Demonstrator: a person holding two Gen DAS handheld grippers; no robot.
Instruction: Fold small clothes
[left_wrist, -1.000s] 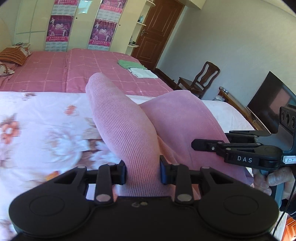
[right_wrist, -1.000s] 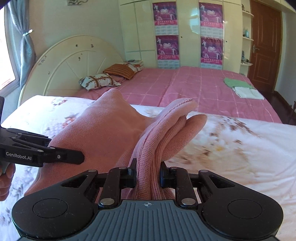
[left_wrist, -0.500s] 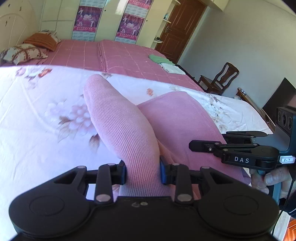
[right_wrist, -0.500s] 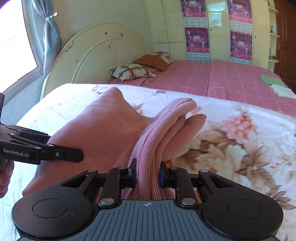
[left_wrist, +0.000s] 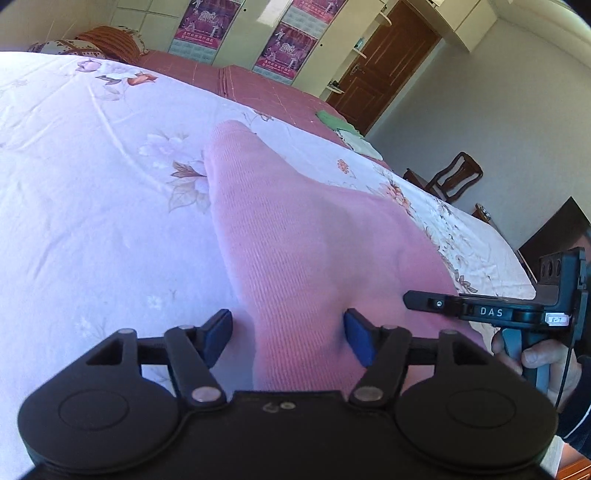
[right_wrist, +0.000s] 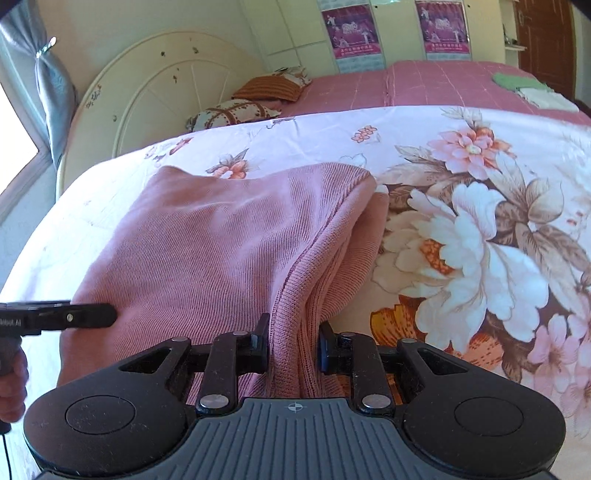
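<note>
Your left gripper (left_wrist: 288, 332) is spread wide, its fingers apart from the pink top (left_wrist: 306, 243). Your right gripper (right_wrist: 293, 345) pinches the top's folded edge, and the top lies flat on the flowery sheet (right_wrist: 480, 221).

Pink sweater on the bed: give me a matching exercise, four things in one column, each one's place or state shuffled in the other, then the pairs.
1. left gripper
2. right gripper
3. pink sweater
4. green cloth

A. on the far pink bedspread
B. shut on a sweater fold
C. lying on the floral sheet
D. open, jaws wide apart

Pairs: 1-D, 2-B, 3-C, 4-A
</note>
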